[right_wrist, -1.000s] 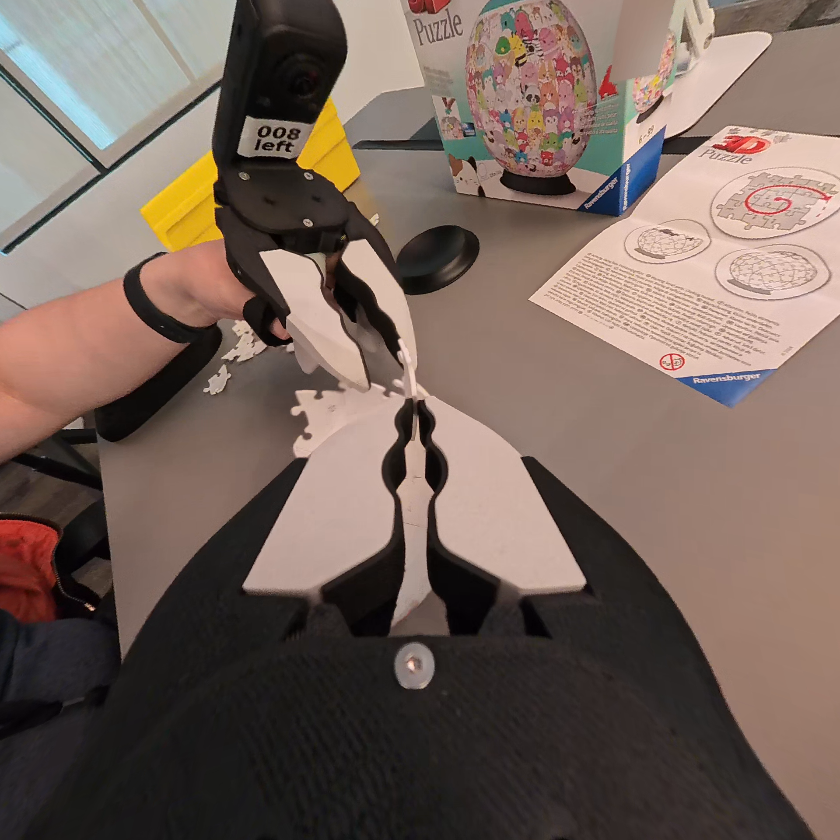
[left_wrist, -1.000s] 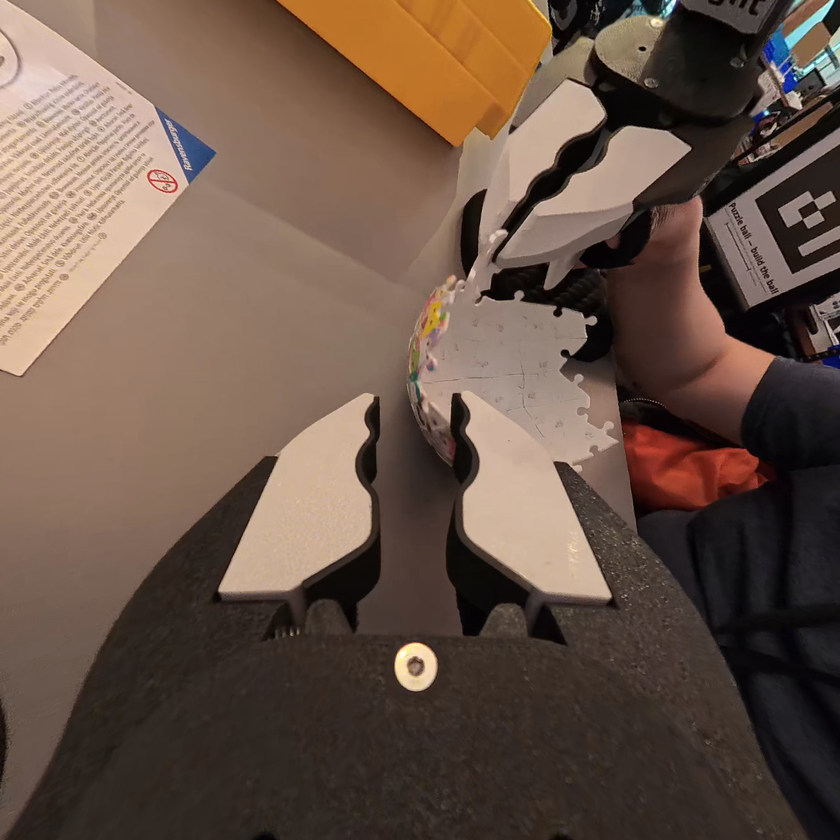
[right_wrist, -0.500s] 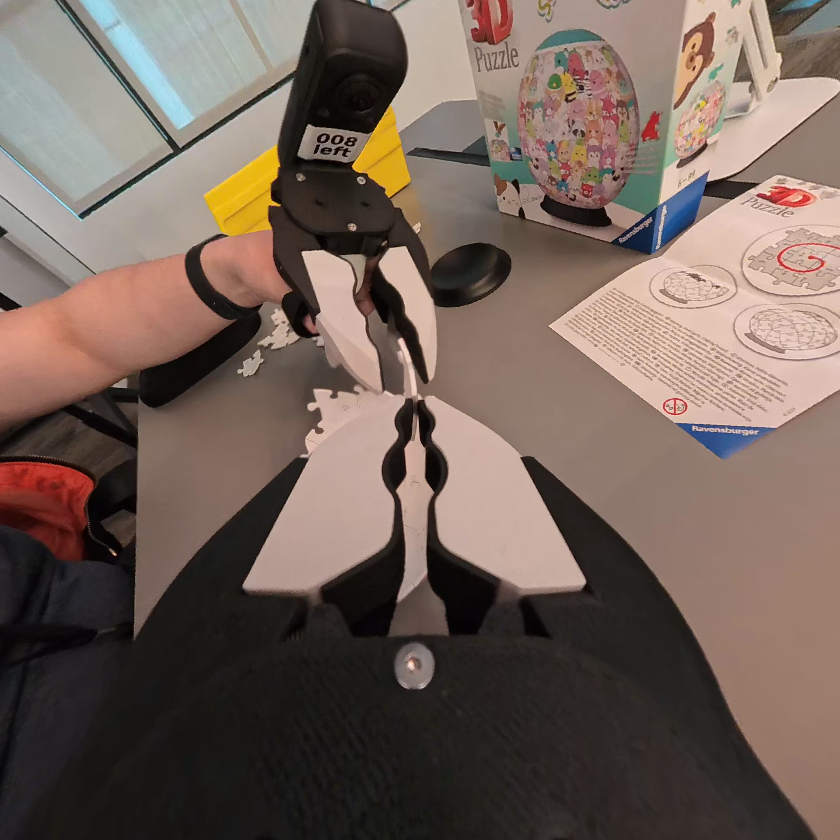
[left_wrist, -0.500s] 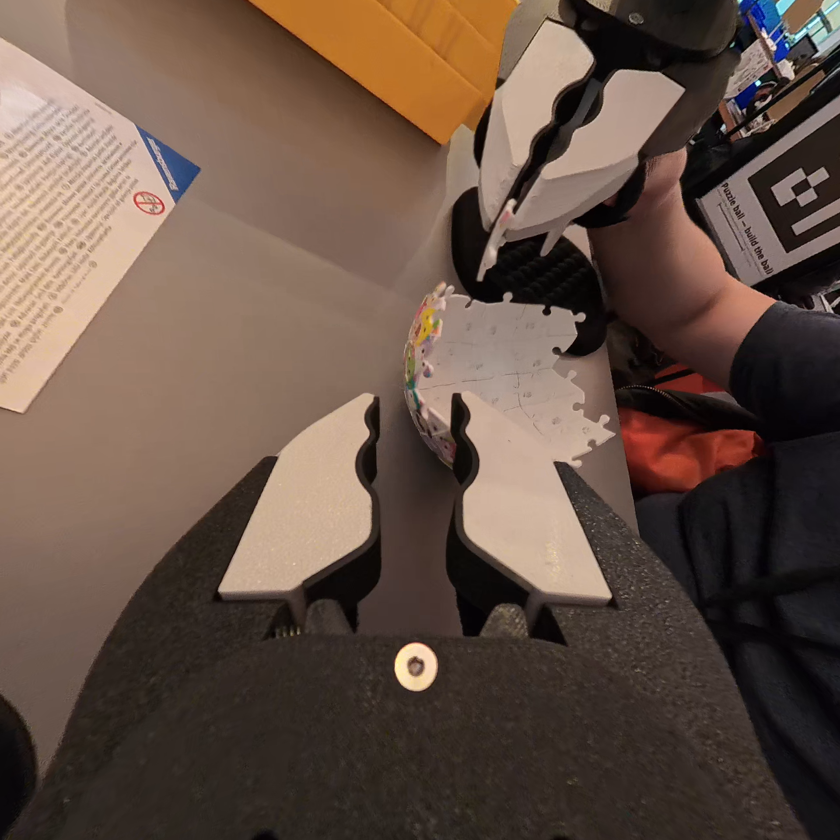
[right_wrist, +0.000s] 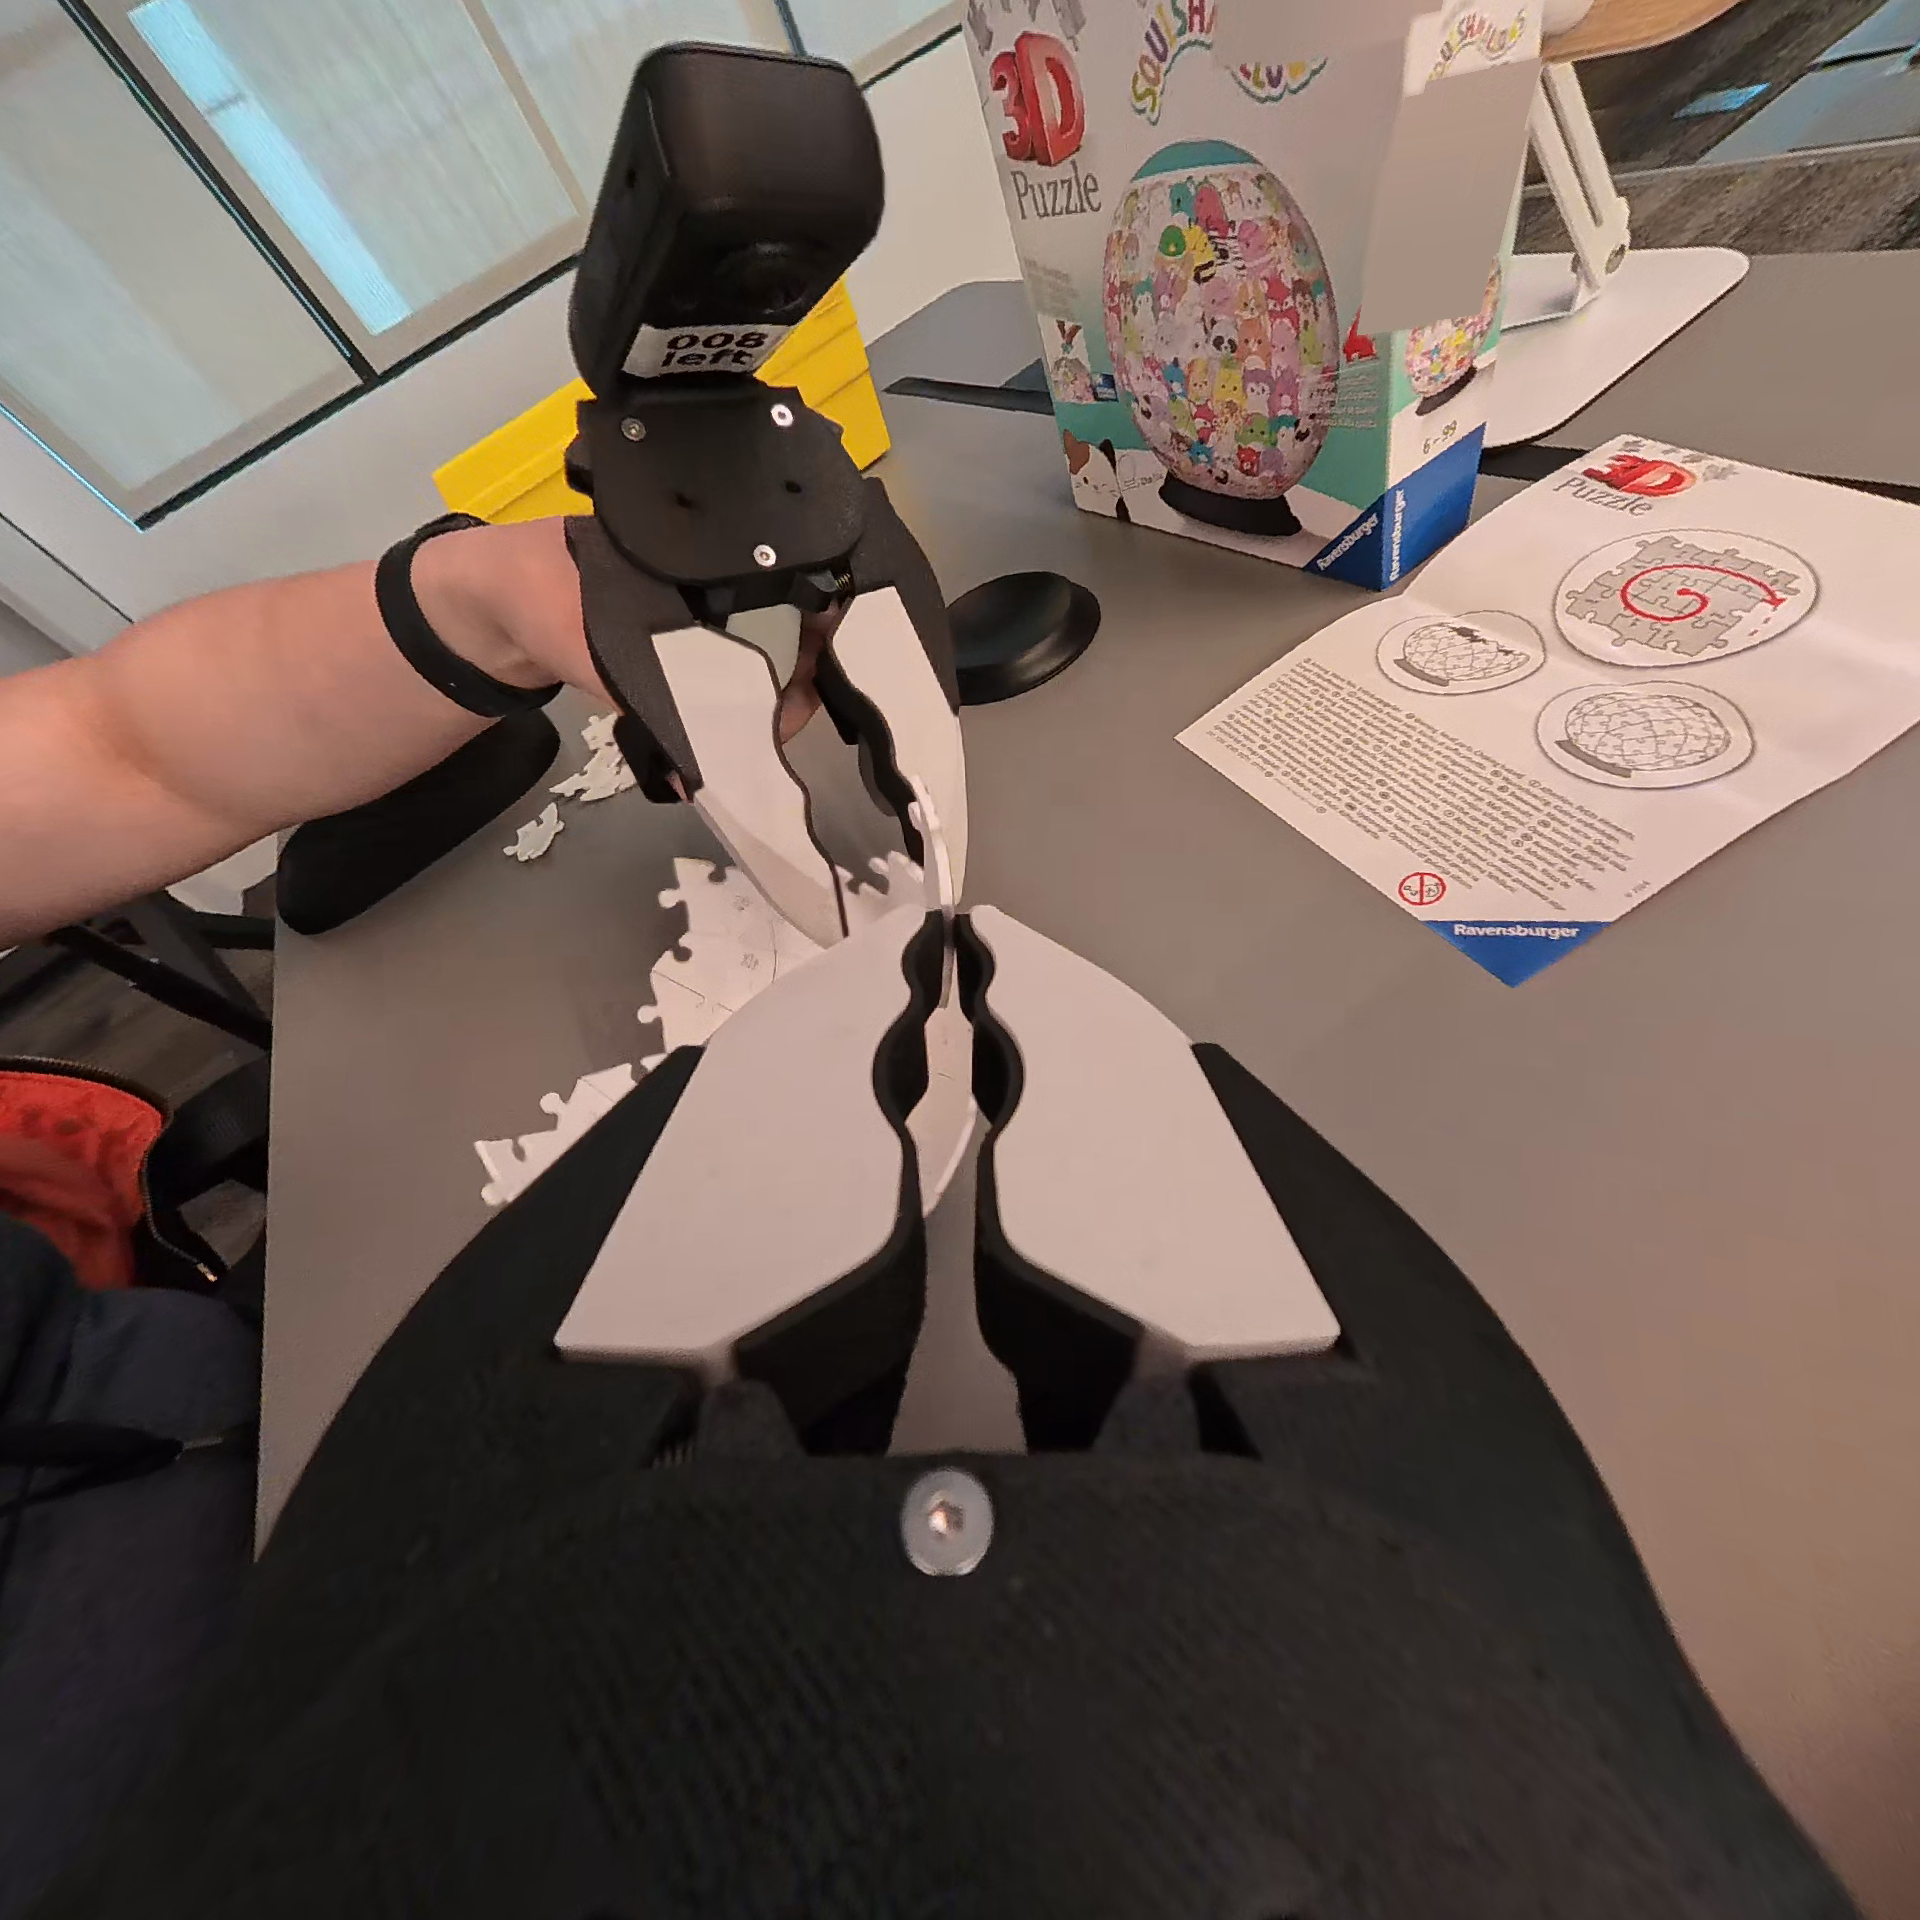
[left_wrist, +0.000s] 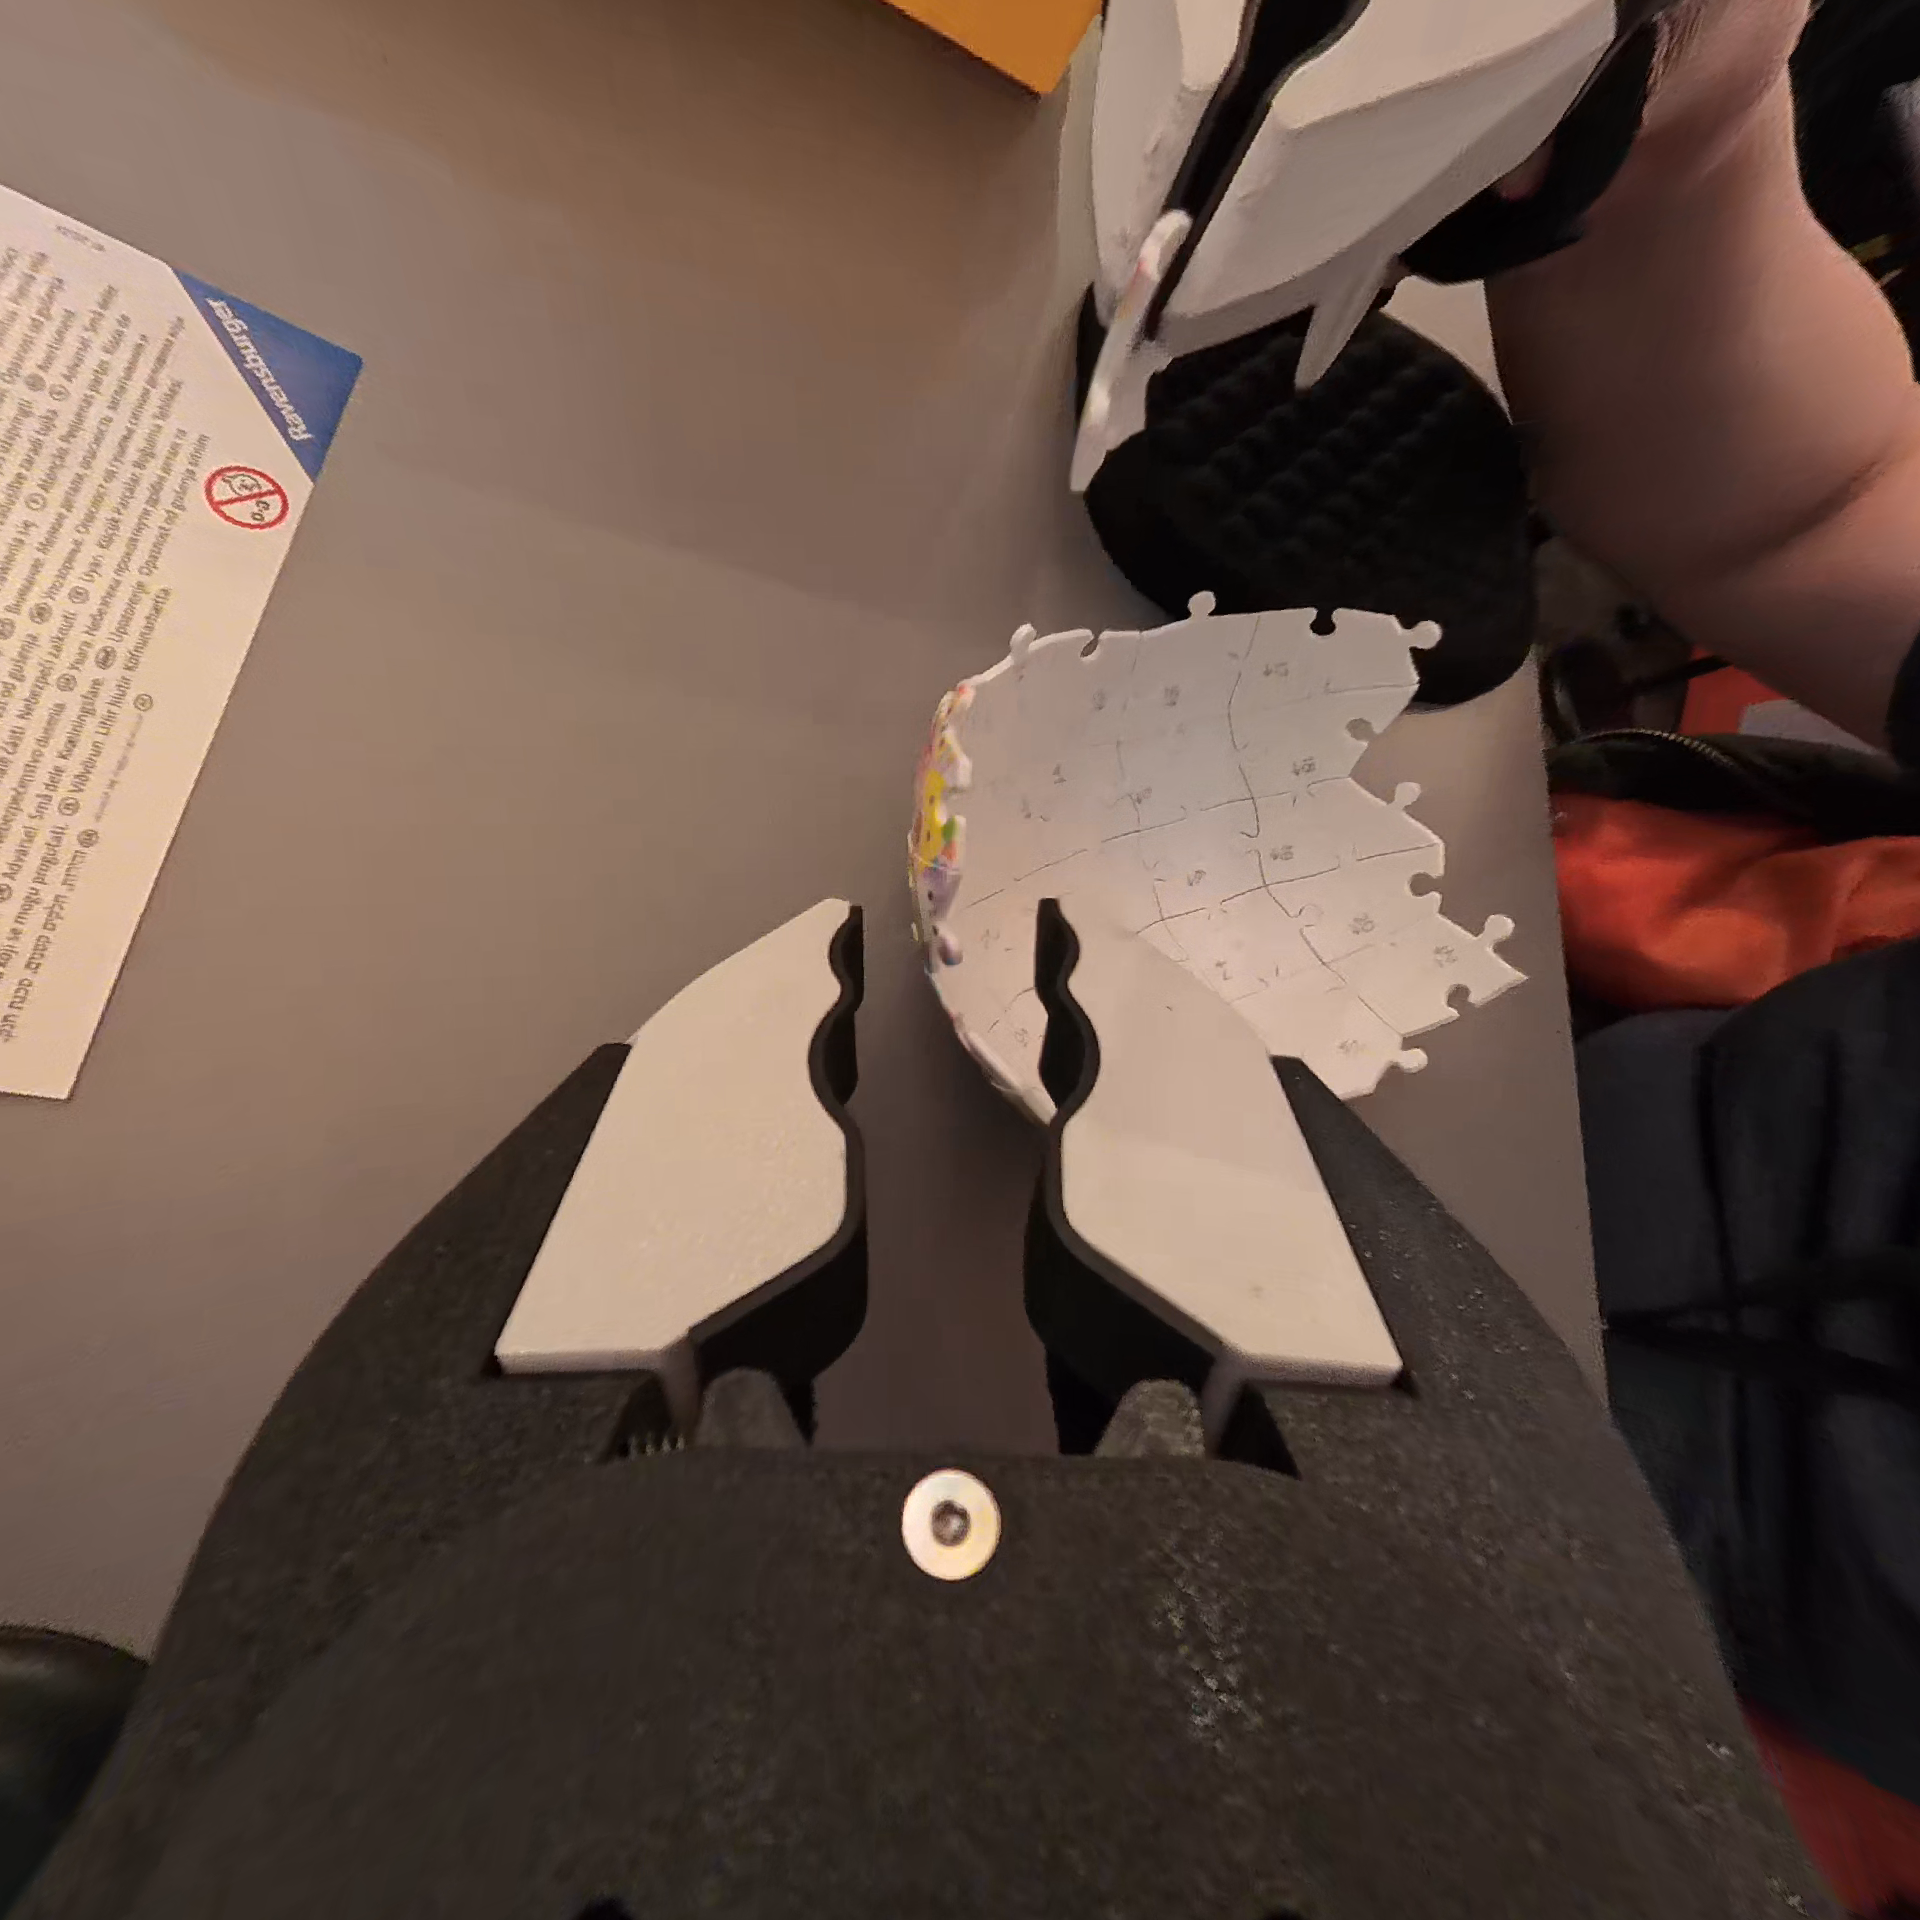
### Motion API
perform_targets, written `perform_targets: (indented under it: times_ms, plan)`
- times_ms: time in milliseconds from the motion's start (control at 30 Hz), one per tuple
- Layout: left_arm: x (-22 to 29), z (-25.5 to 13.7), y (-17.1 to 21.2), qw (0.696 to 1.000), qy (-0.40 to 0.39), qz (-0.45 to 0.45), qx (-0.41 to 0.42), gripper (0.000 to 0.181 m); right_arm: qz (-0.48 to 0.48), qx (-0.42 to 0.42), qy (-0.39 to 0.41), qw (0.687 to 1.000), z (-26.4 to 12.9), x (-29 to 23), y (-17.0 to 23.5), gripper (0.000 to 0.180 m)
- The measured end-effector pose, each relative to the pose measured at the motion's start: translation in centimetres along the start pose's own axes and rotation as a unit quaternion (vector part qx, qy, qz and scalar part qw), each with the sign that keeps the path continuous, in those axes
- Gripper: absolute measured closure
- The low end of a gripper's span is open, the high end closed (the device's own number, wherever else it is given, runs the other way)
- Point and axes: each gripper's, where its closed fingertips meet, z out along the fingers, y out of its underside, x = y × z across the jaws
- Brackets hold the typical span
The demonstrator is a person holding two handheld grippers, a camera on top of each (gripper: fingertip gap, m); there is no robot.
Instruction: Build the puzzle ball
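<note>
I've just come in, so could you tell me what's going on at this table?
A person is building a 3D puzzle ball with two handheld grippers. The right gripper is shut on a loose puzzle piece, holding it above the half-built shell, which rests on the grey table. The left gripper is open, its fingers straddling the shell's rim. The piece is not yet attached. The instruction sheet, puzzle box and black stand lie beyond.

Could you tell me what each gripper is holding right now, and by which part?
The right gripper pinches a single puzzle piece by one end. The left gripper is open and holds nothing, straddling the rim of the partly built puzzle ball.
</note>
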Motion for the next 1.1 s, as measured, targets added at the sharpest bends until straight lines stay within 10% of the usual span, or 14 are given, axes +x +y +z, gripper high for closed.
perform_targets:
  times_ms: [1100]
  plan:
    - [0.2,-0.6,0.4,0.999,0.035,0.021,-0.016,0.164,-0.09,0.033,-0.172,0.98,5.1,-1.5,1.1,0.177]
